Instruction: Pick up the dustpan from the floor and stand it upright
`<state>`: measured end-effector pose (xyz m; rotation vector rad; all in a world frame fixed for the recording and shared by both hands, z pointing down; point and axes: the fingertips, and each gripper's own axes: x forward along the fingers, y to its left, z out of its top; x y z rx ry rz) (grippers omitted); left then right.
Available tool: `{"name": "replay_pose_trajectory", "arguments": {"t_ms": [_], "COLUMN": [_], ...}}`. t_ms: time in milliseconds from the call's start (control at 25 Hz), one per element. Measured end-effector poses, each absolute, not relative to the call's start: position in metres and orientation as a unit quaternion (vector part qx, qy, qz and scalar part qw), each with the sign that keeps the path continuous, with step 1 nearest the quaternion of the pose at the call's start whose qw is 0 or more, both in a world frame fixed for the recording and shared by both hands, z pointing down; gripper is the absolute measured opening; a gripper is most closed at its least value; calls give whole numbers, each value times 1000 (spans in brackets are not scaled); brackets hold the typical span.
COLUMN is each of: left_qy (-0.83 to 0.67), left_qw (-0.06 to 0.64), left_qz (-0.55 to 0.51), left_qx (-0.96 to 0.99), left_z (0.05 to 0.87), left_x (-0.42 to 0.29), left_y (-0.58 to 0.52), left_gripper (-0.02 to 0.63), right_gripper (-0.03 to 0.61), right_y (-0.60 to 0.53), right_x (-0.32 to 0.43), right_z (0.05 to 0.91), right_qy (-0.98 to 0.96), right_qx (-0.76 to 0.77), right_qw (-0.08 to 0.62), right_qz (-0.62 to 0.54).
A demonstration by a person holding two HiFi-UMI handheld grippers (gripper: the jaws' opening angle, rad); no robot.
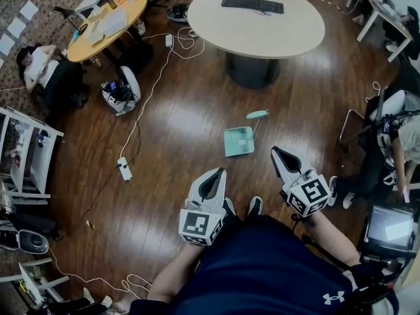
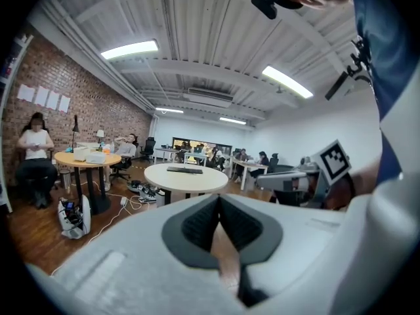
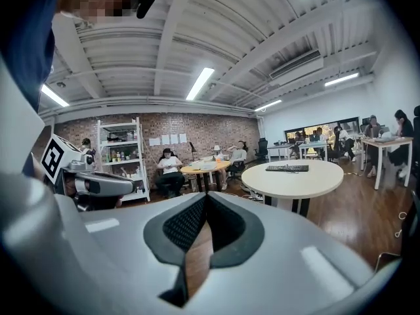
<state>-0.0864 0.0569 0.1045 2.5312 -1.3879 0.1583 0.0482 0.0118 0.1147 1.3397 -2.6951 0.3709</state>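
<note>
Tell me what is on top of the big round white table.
Only a black keyboard lies on the round white table, near its far edge. The rest of the top shows bare. Whatever might lie beneath the keyboard is covered.

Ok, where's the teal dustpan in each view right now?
Head view: dustpan lies on the floor near centre, below the round white table.
Left gripper view: not in it.
Right gripper view: not in it.
Shared landmark: that table with the keyboard, centre in the left gripper view, right of centre in the right.
</note>
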Motion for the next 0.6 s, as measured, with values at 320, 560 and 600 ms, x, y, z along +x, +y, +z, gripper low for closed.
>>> {"name": "replay_pose_trajectory", "arguments": {"t_ms": [320,560,600], "left_qy": [-478,-475,-476], "left_qw": [106,102,102], "left_qz": [40,42,43], "left_qx": [871,873,873], "left_z": [91,88,89], "left_x": [-91,-85,-85], "left_y": [40,46,48], "left_gripper": [5,5,5], "right_gripper": [11,11,11], "right_y": [-1,4,6], "right_x": [41,43,44], "right_z": [102,95,95], "right_qy": [-891,-893,-893], "right_qx": [440,436,435], "right_qw": [49,44,44], "right_qz": [104,101,101]}}
